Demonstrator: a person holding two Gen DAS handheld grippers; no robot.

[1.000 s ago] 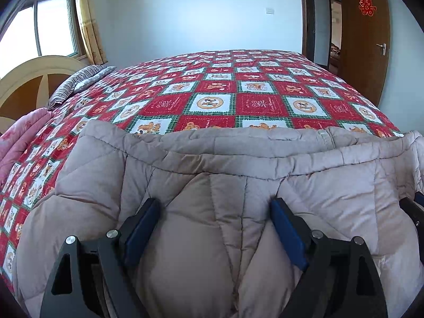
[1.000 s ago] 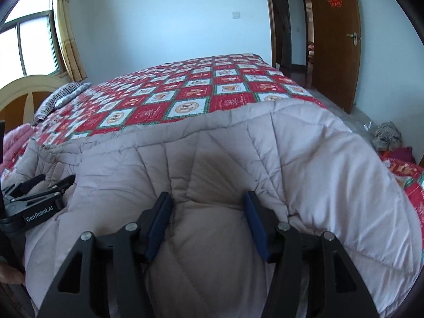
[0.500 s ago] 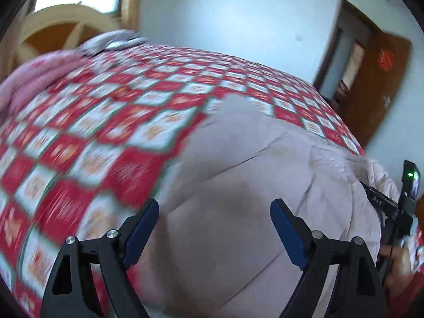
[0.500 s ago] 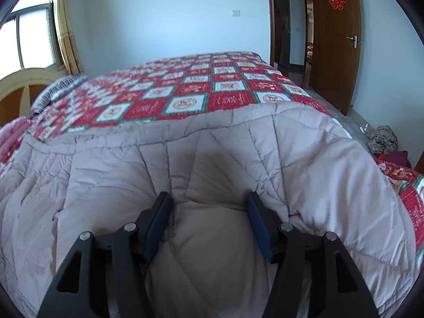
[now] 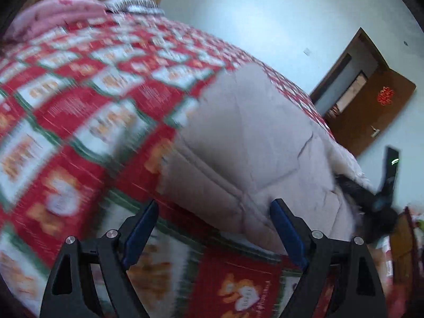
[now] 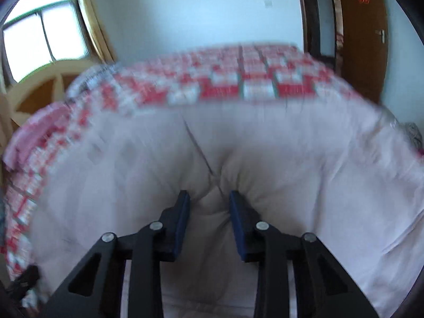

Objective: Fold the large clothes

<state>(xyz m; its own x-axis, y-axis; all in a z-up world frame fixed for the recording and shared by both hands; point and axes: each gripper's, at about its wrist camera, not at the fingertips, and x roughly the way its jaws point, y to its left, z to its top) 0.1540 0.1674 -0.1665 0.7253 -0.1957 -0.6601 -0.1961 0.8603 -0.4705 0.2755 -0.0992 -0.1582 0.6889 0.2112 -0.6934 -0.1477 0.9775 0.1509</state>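
Observation:
A large beige quilted down coat (image 5: 251,143) lies spread on the bed; it fills the right wrist view (image 6: 291,159). My left gripper (image 5: 214,228) is open and empty, at the coat's left edge above the bedspread. My right gripper (image 6: 209,198) is closed on a bunched fold of the coat, with padding pinched between its blue pads (image 6: 182,220). The right gripper shows blurred at the right edge of the left wrist view (image 5: 371,198). Both views are motion-blurred.
A red, green and white patchwork bedspread (image 5: 79,106) covers the bed. A pink blanket (image 5: 58,13) and a striped pillow (image 5: 132,2) lie by the cream headboard (image 6: 34,90). A brown door (image 6: 365,31) stands at the right, a window (image 6: 39,39) at the left.
My left gripper has swung left off the coat and tilted, staying open. My right gripper has closed on a fold of the coat.

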